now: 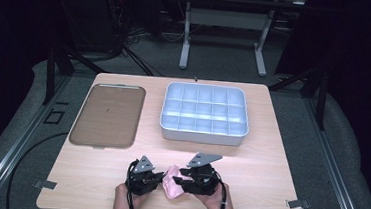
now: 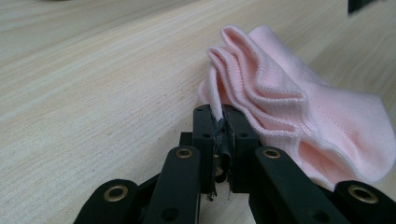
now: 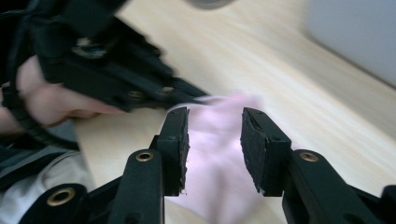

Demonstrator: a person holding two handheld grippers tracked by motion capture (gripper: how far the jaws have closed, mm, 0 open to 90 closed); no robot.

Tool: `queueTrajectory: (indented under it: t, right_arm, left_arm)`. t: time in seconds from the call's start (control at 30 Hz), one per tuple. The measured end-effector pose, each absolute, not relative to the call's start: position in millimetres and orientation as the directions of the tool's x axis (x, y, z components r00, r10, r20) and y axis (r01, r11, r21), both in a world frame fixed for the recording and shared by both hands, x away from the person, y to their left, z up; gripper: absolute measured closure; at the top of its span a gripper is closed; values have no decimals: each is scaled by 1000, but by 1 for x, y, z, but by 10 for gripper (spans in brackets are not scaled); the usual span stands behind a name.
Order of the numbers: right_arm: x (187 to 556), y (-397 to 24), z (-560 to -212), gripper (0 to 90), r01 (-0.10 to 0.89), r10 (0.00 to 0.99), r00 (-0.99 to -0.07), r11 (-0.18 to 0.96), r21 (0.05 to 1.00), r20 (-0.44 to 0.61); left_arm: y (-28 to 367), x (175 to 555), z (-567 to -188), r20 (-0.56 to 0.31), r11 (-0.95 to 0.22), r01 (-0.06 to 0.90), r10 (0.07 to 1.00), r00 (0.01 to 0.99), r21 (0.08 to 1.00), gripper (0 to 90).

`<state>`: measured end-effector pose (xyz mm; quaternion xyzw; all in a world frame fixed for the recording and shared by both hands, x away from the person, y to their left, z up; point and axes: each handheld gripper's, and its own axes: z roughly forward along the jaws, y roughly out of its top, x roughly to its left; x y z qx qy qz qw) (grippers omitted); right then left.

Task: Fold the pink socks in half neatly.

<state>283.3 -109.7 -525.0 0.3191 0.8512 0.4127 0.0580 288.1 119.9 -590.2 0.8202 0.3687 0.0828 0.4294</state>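
A small pink sock lies crumpled on the wooden table near its front edge, between the two hand-held grippers. My left gripper is shut on a fold of the sock's ribbed cuff. In the high view the left gripper sits just left of the sock. My right gripper stands open, pads apart, with the blurred sock beyond and below the gap and not pressed. That right gripper comes in from the sock's right side in the high view.
A flat brown tray lies at the back left. A pale grey box divided into several compartments stands at the back centre-right. The front table edge runs just below the hands.
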Motion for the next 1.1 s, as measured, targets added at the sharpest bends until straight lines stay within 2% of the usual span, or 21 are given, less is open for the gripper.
queueTrajectory:
  t: [0.1, 0.2, 0.4, 0.47, 0.57, 0.73, 0.9, 0.97, 1.03, 1.1]
  right_arm:
    - [288, -126, -526, 588, 540, 646, -742, 417, 731, 179]
    - [290, -130, -535, 544, 568, 682, -713, 428, 703, 160]
    - [291, -119, -553, 366, 579, 702, -704, 482, 658, 105]
    - [292, -115, -555, 349, 575, 696, -711, 492, 654, 101]
    - [290, -111, -555, 334, 555, 680, -727, 499, 665, 96]
    - [287, -111, -551, 382, 522, 665, -743, 503, 689, 77]
    - [288, -110, -554, 518, 521, 649, -756, 509, 685, 92]
    - [289, -109, -556, 498, 525, 646, -758, 520, 674, 93]
    - [291, -109, -560, 419, 544, 647, -754, 521, 658, 111]
    - [292, -108, -563, 400, 558, 654, -748, 529, 639, 111]
  left_arm:
    - [120, 288, -590, -180, -359, 533, 676, 714, 766, 846]
    - [120, 288, -590, -181, -359, 534, 676, 714, 766, 846]
    - [120, 288, -590, -183, -357, 535, 676, 713, 765, 845]
    - [120, 288, -590, -180, -359, 534, 676, 714, 766, 845]
    - [120, 288, -590, -183, -357, 535, 676, 713, 765, 845]
    - [120, 288, -590, -180, -359, 533, 677, 714, 766, 846]
    - [119, 288, -591, -178, -354, 532, 681, 711, 769, 844]
    - [119, 288, -590, -177, -357, 532, 680, 712, 768, 843]
    - [119, 287, -590, -176, -358, 532, 680, 712, 767, 843]
    - [119, 287, -590, -175, -359, 531, 680, 712, 768, 842]
